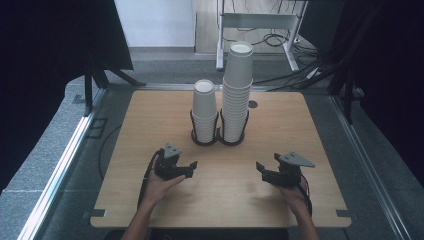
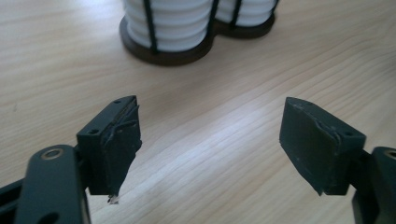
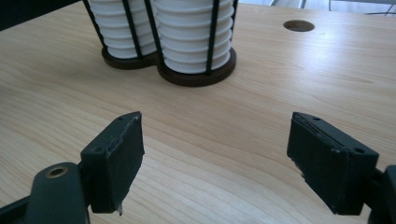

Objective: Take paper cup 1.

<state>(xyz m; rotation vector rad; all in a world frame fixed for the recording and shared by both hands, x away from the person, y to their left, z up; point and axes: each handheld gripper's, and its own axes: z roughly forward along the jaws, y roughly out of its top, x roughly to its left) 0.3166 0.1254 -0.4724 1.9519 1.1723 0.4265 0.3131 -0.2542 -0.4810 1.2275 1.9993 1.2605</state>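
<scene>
Both tongs, left tongs and right tongs, hover spread and empty over the counter, two cup stacks in the rack ahead between them.

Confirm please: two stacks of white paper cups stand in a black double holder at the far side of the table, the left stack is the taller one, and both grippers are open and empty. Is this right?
Not quite. In the high view the right stack is the taller one; the left stack is shorter. The rest holds: both stand in the black double holder, and the left gripper and right gripper are open and empty.
</scene>
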